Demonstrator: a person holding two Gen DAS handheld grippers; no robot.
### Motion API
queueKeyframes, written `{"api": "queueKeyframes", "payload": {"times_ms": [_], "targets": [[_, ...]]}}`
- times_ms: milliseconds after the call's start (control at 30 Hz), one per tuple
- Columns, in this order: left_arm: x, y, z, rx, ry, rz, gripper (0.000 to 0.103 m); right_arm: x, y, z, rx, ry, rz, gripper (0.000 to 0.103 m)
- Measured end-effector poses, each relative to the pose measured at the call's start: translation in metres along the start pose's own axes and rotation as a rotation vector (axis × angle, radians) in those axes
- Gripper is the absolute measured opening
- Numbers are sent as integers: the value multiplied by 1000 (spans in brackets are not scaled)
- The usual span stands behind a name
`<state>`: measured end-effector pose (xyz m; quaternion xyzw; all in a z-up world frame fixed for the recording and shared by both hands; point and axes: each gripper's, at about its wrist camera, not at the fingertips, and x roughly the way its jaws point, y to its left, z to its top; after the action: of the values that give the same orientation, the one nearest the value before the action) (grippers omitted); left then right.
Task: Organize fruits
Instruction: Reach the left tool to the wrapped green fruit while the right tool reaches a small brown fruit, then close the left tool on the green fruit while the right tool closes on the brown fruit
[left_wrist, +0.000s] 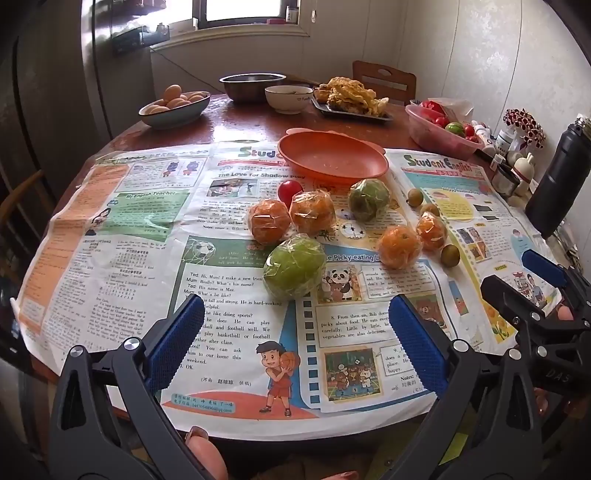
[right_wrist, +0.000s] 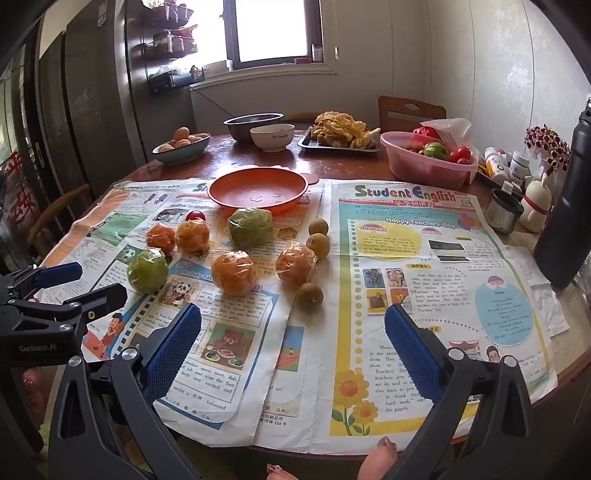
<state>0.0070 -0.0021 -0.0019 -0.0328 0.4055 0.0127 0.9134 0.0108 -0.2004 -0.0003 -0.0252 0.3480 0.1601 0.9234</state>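
The left gripper (left_wrist: 295, 334) has its bumpy blue pads spread wide with nothing between them, and the right gripper (right_wrist: 293, 338) is spread wide and bare too. Both hang over the near edge of the round wooden table (left_wrist: 236, 122).

Smooth newspapers (right_wrist: 424, 280) cover the near half of the table. The fruit sits on them in a loose bunch — round oranges (right_wrist: 232, 271) in crinkly clear wrap, two green fruits (left_wrist: 294, 266) wrapped the same way, a shiny little red tomato (left_wrist: 289, 189) and small brownish-green round fruits (right_wrist: 310, 295). The nearest green one sits just past the left pads. Two wrapped oranges touch each other by the tomato.

Behind the fruit rests a shallow orange plastic plate (right_wrist: 258, 190) — bare inside. The paper to the right of the fruit has open room. Farther back sit a bowl of eggs (left_wrist: 173, 107), a metal bowl (left_wrist: 251, 85) and a pink plastic basket (right_wrist: 428, 162).
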Motion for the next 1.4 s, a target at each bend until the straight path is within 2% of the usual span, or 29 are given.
{"api": "queueKeyframes", "payload": {"times_ms": [300,567,633,667,733,800,900,1033,1200,1400], "targets": [[29,11,11,-10,65,-48,94,39,-18,8,-19,63,-30,99],[49,22,17,-29,92,-40,94,71,-24,12,-105,133,-50,97],[53,25,18,-42,100,-52,93,74,-22,12,-126,140,-52,76],[54,26,18,-46,98,-59,92,76,-22,13,-129,129,-46,62],[55,25,19,-43,96,-67,88,78,-20,14,-133,115,-35,60],[55,24,20,-38,97,-81,86,78,-17,14,-152,103,-29,47],[57,22,22,-30,100,-84,75,82,-16,10,-143,133,-9,29],[62,20,21,-22,109,-93,63,81,-17,5,-129,156,17,22],[67,16,21,-6,122,-112,36,78,-22,5,-101,154,42,22],[62,20,21,-17,121,-126,35,66,-29,16,-79,123,54,22]]}}
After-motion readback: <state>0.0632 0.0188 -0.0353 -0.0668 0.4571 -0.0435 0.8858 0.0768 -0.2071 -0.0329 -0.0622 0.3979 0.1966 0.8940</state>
